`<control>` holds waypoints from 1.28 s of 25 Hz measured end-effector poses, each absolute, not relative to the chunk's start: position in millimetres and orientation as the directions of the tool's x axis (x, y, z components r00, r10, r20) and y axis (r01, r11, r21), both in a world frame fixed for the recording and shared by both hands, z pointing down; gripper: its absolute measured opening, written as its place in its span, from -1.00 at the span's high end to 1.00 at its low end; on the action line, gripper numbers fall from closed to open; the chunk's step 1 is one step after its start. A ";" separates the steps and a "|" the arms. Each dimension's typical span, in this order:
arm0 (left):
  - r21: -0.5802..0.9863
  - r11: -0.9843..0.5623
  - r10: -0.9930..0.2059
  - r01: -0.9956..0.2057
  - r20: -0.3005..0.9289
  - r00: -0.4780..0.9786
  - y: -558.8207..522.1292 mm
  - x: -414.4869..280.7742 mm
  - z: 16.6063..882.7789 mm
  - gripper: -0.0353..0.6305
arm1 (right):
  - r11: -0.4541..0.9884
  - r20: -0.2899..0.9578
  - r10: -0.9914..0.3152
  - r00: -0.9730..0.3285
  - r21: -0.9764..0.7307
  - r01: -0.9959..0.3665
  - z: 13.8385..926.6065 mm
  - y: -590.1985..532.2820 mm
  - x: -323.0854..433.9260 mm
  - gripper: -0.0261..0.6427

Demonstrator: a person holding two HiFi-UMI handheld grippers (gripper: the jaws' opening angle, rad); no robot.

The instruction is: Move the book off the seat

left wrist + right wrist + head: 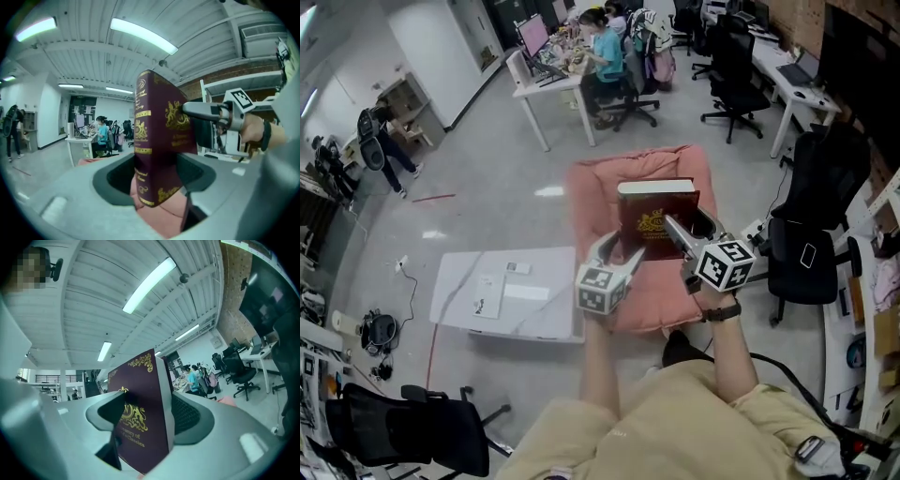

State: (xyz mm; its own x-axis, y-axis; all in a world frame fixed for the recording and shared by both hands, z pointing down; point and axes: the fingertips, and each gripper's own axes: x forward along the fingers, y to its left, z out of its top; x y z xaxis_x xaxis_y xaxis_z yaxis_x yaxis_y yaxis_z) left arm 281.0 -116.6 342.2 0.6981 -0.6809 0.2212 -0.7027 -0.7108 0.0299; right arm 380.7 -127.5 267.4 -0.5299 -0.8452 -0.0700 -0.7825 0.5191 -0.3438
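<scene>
At the left, a low white surface (459, 281) carrying a few papers (487, 295) stands just beside the near left corner of the pink seat cushion (600, 192). The left gripper (621, 251) reaches in over the cushion's near edge, its jaws set wide and closed on the lower spine end of the book (656, 214), one pad on each cover. The dark red book with gold print stands upright over the middle of the cushion, somewhat nearer its right edge; whether its bottom edge touches the cushion cannot be told. The right gripper (689, 228) clamps it from the right, one pad flat on the front cover, the other against the back. A black office chair (806, 248) stands near the cushion's right edge.
</scene>
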 end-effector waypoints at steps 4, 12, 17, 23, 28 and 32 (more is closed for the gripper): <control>0.029 -0.694 -0.701 -0.719 0.198 0.685 -108.1 267.2 334.4 0.08 | 0.571 -0.080 -0.809 -0.582 -0.339 -0.748 260.3 -120.5 369.8 0.02; 0.014 -0.562 -0.807 -0.827 0.210 0.552 -119.0 224.5 330.3 0.08 | 0.695 -0.080 -0.683 -0.726 -0.375 -0.613 259.7 -149.5 326.5 0.06; 0.033 -0.416 -0.889 -0.909 0.195 0.414 -113.4 193.3 316.0 0.09 | 0.801 -0.100 -0.549 -0.830 -0.347 -0.488 243.1 -160.8 286.9 0.06; 0.048 -0.173 -0.966 -0.984 0.184 0.179 -93.7 157.9 311.5 0.10 | 0.897 -0.118 -0.320 -0.940 -0.358 -0.260 240.3 -163.8 237.3 0.07; 0.093 0.078 -0.978 -0.993 0.203 -0.058 -31.7 108.5 319.8 0.10 | 0.911 -0.148 -0.134 -0.980 -0.408 -0.063 250.3 -125.1 164.5 0.08; 0.108 0.254 -0.950 -0.961 0.215 -0.227 28.5 69.0 322.0 0.10 | 0.905 -0.159 0.035 -0.987 -0.414 0.099 251.6 -73.6 107.1 0.09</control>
State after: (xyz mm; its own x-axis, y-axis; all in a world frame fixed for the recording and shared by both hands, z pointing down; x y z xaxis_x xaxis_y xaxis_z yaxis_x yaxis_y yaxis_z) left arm 69.0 28.5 322.0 -0.2271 -0.9499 0.2149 -0.9611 0.2542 0.1083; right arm 107.1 -73.6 251.6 -0.9866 0.0354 -0.1593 0.0992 0.9050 -0.4136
